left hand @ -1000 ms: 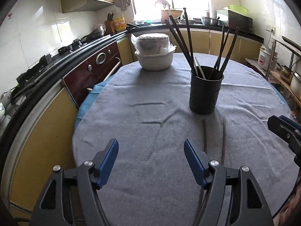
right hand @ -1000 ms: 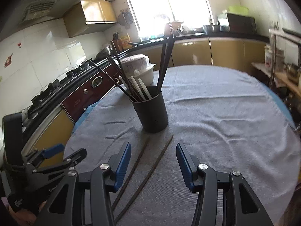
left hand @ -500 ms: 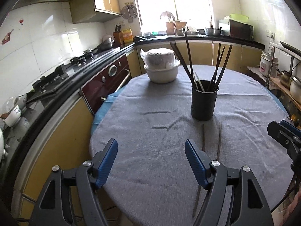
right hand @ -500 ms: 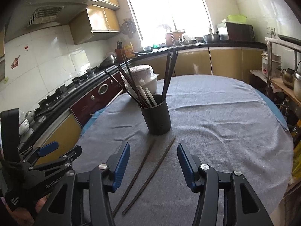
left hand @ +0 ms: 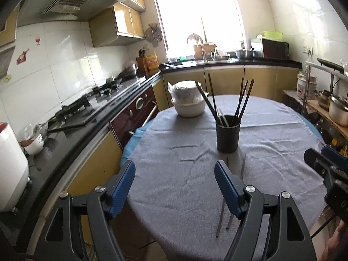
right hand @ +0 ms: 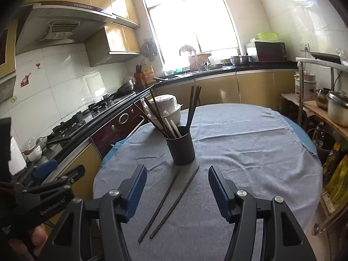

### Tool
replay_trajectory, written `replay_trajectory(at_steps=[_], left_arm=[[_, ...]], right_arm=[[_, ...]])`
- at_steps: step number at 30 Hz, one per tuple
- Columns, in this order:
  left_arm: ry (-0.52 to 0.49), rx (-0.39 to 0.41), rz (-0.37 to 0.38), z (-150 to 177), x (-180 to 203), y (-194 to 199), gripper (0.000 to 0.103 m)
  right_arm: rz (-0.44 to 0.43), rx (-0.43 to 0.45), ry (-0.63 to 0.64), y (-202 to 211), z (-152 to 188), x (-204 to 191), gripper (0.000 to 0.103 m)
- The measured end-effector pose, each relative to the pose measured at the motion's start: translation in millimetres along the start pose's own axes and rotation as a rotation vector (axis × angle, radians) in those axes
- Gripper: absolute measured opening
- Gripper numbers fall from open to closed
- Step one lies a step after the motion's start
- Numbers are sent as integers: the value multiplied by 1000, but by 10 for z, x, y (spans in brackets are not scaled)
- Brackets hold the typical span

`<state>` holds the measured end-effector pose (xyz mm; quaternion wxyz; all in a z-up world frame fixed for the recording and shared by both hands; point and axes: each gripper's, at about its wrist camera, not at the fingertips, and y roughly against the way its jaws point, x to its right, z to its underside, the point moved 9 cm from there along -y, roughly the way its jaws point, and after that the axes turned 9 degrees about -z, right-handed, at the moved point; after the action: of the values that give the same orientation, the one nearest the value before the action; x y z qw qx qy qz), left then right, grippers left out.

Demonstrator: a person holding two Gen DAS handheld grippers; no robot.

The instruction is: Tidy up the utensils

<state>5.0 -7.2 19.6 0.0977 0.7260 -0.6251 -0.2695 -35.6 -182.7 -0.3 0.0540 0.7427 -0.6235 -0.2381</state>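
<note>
Your right tool (right hand: 177,190), empty, jaws just widened, has the two dark wooden chopsticks (right hand: 171,198) at lower centre of its frame, long axes running up toward the black cylindrical holder (right hand: 180,148); your left tool (left hand: 175,188), open and empty, sits further aside.

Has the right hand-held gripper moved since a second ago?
Yes. The right hand-held gripper has pulled back and up from the black utensil holder, jaws opening, nothing between them.
</note>
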Motion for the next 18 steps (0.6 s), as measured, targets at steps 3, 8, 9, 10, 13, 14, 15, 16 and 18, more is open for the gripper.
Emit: replay_trajectory(at_steps=[3,8,9,10,13,14,15,16,18], left_arm=[[6,23,-5,-30,-45,154,76],[26,56,-15,-68,-140,408,76],[32,63,-19,-77,-164,460,76],[39,72,-24,-84,-190,519,76],[52,95,-35,-95,-260,701,76],[59,107,-38,-98,-290,780,76],[65,120,-36,-102,-308,849,81],[71,137,-33,-113,-320,907,94],[91,195,-28,-152,-334,1035,100]], right_arm=[[8,13,14,130,-20,-49,65],[13,38,23,353,-56,-134,67],[14,44,23,402,-66,-151,67],[13,49,24,443,-72,-164,67],[7,73,26,612,-106,-227,68],[8,80,27,654,-111,-247,68],[7,89,30,728,-117,-272,69],[8,96,36,787,-124,-290,71],[20,126,64,924,-135,-328,76]])
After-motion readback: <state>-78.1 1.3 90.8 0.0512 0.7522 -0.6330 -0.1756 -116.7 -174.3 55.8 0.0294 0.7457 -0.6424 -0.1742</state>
